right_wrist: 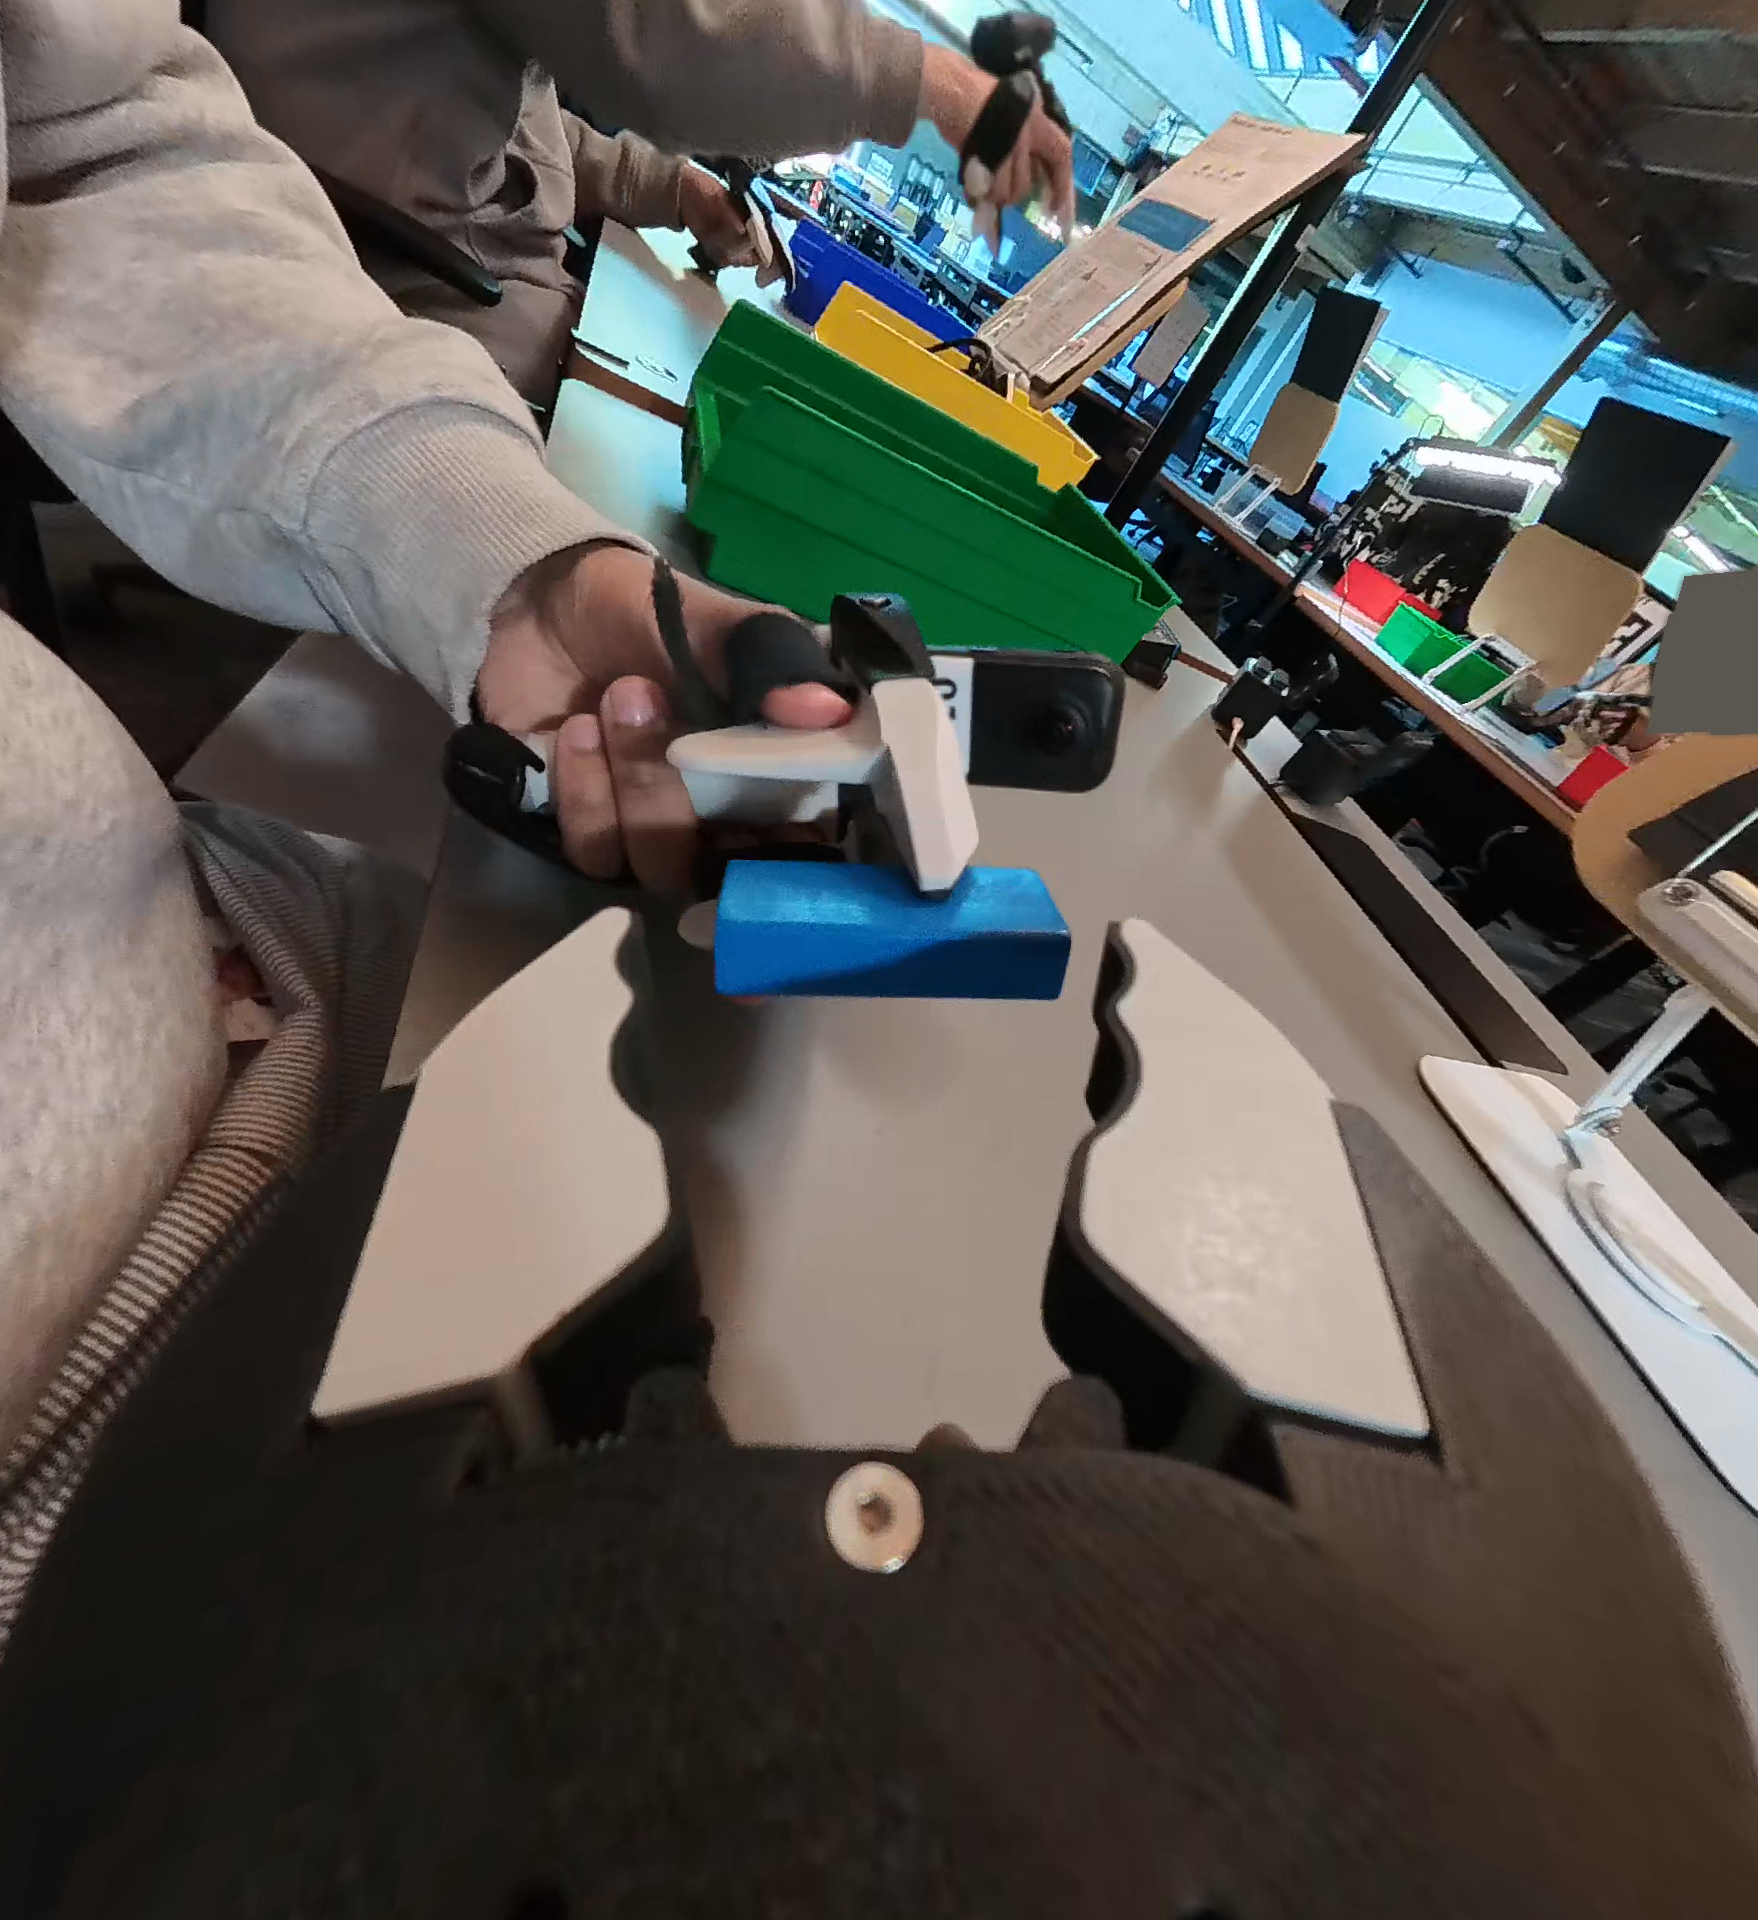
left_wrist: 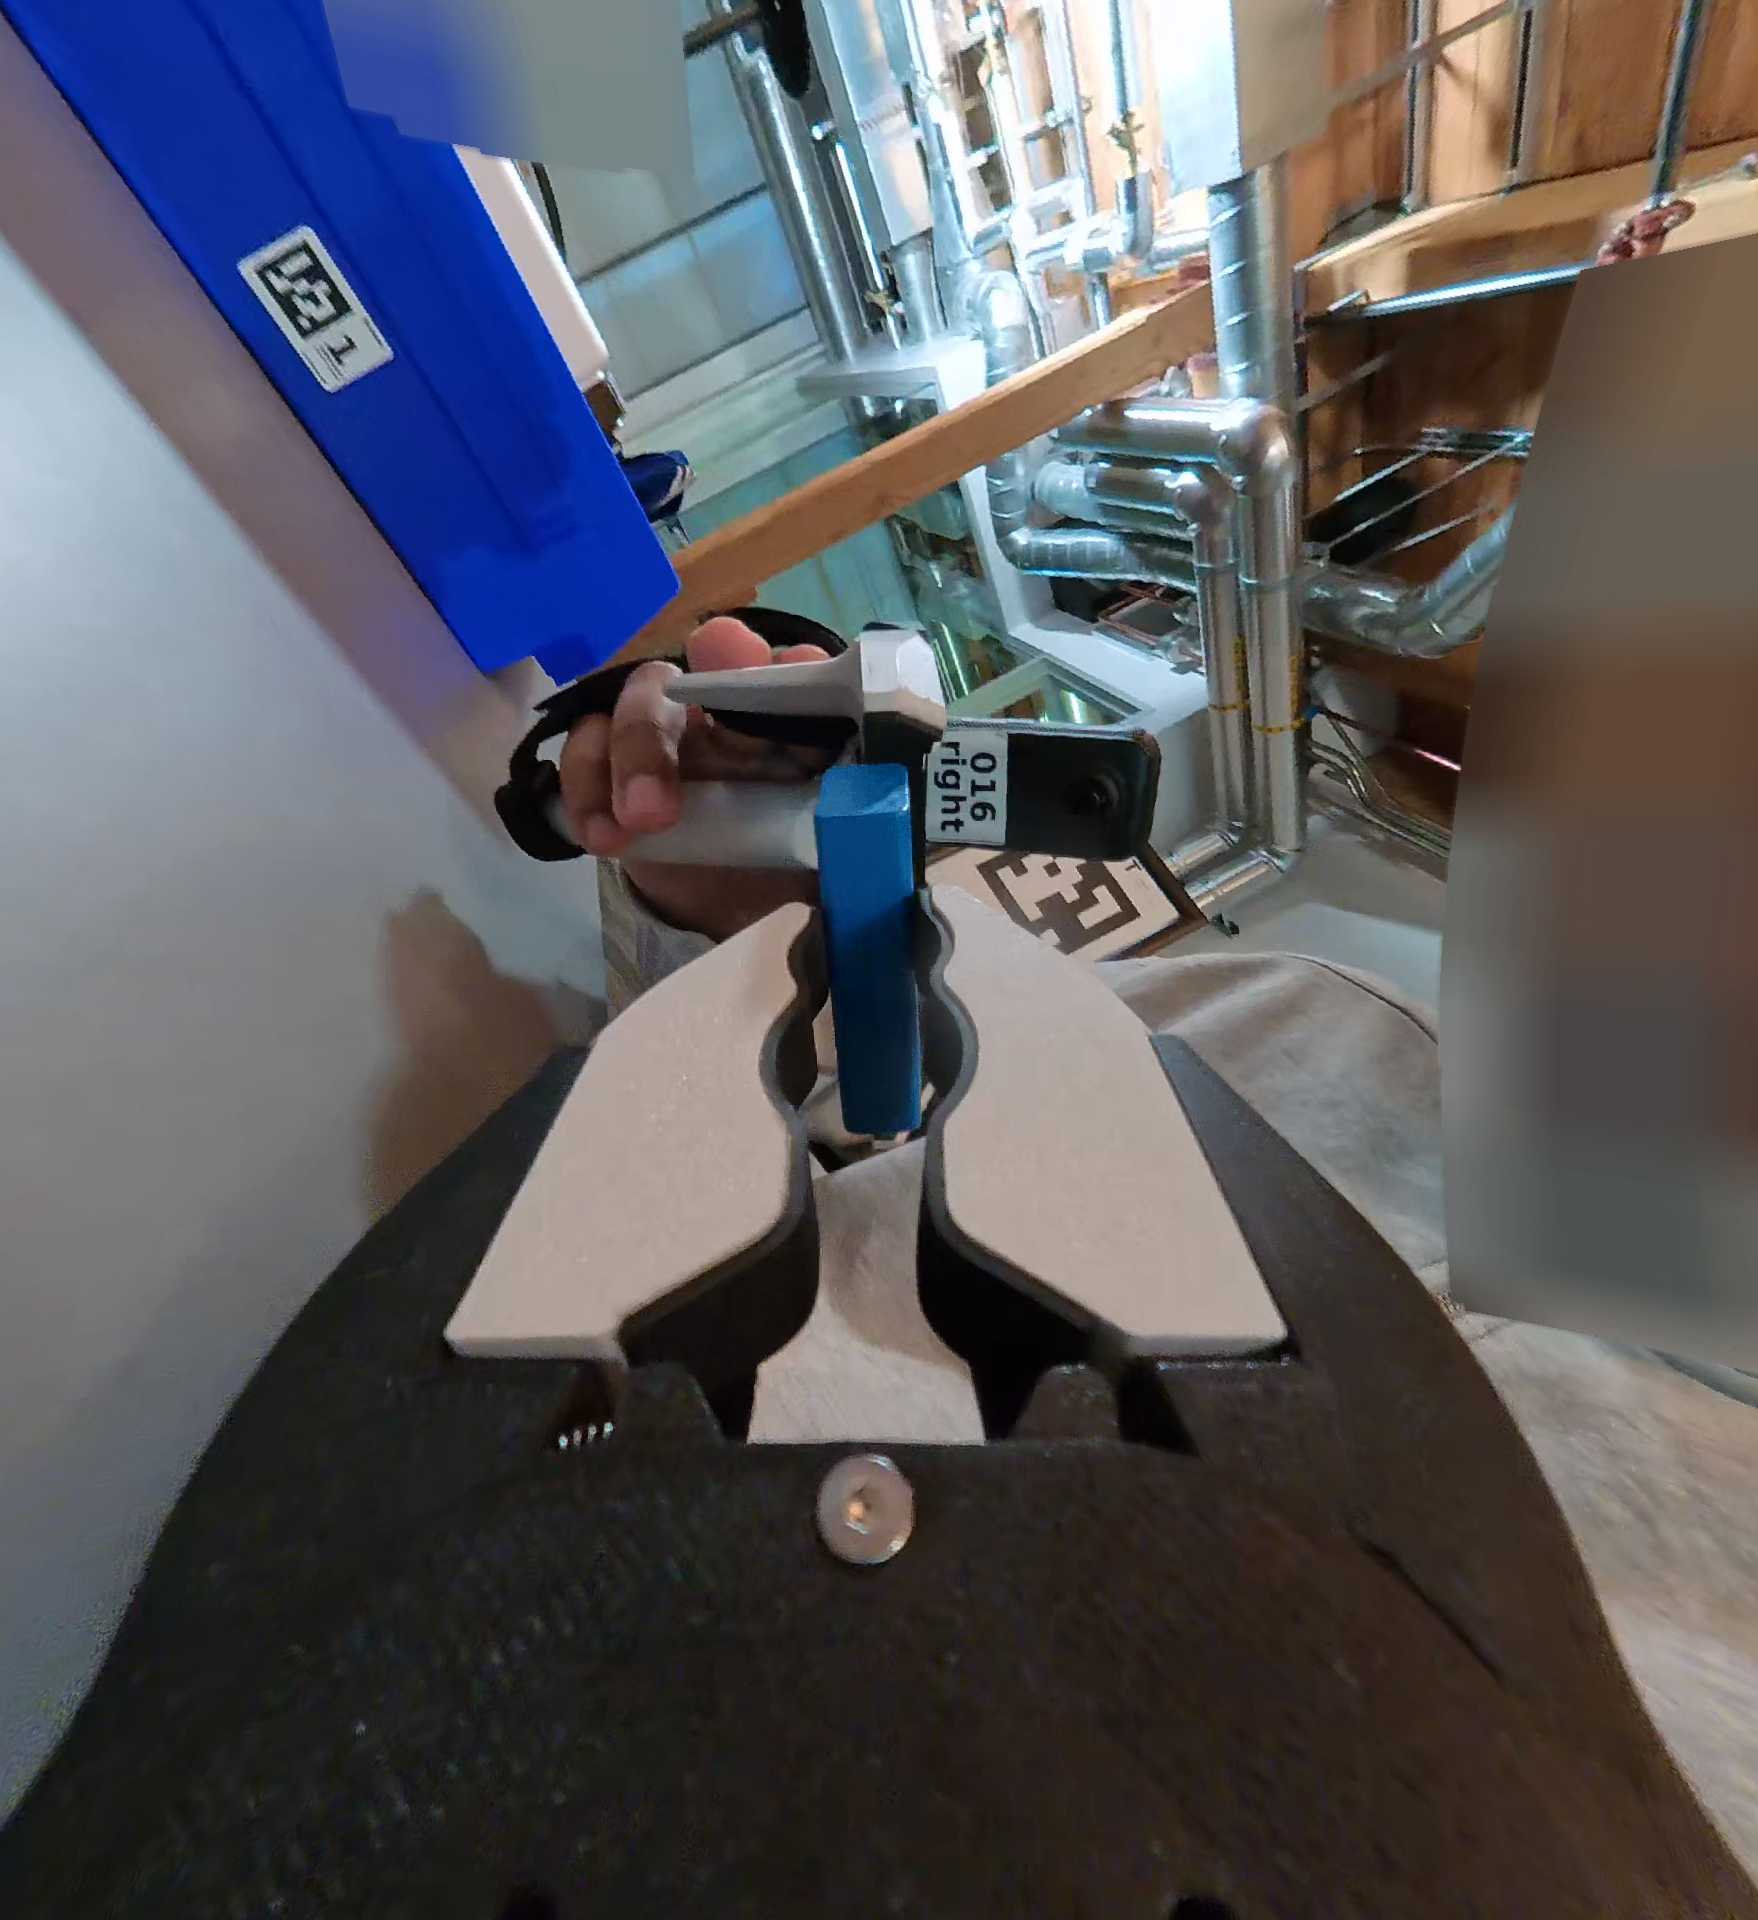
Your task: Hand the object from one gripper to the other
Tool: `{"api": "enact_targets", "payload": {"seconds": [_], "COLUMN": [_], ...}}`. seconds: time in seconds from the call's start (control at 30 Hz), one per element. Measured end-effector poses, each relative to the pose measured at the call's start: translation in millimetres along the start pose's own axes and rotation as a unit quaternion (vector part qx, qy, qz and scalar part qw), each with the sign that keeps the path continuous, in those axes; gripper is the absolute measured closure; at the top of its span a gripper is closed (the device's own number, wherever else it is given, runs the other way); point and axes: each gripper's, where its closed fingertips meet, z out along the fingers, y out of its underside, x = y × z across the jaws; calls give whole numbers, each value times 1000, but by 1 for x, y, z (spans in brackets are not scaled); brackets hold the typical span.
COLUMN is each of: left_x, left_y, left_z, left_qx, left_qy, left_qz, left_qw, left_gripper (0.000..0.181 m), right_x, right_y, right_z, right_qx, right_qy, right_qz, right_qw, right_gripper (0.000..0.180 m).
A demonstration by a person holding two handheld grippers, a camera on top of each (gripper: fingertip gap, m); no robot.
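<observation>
The blue block (left_wrist: 870, 956) is clamped in the left gripper (left_wrist: 870, 977), its long axis running forward along the fingers. The right gripper (right_wrist: 870, 997), spread wide, faces its long side, crosswise above the table (right_wrist: 1218, 935).

I saw a white printed label (left_wrist: 968, 795) on the black camera (left_wrist: 1093, 795) mid-frame, and a white marker sticker (left_wrist: 314, 309) on the blue bin (left_wrist: 459, 416), upper left.

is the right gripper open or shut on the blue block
Open. In its own view the right gripper has its fingers spread wide, touching nothing; the blue block sits beyond them, clamped by the left gripper.
</observation>
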Motion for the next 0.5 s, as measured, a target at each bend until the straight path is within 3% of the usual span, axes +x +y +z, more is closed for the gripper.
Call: {"api": "enact_targets", "payload": {"seconds": [0.2, 0.5], "left_x": [1, 2], "left_y": [4, 10], "left_z": [1, 3], "left_qx": [-15, -35], "left_qy": [9, 12], "left_qz": [-10, -2], "left_qw": [1000, 999], "left_gripper": [164, 164], "right_x": [-1, -5], "right_y": [-1, 1], "right_z": [-3, -2], "right_qx": [4, 4], "right_qy": [-11, -31], "right_qz": [1, 26], "right_qw": [1000, 999], "right_gripper": [113, 110]}}
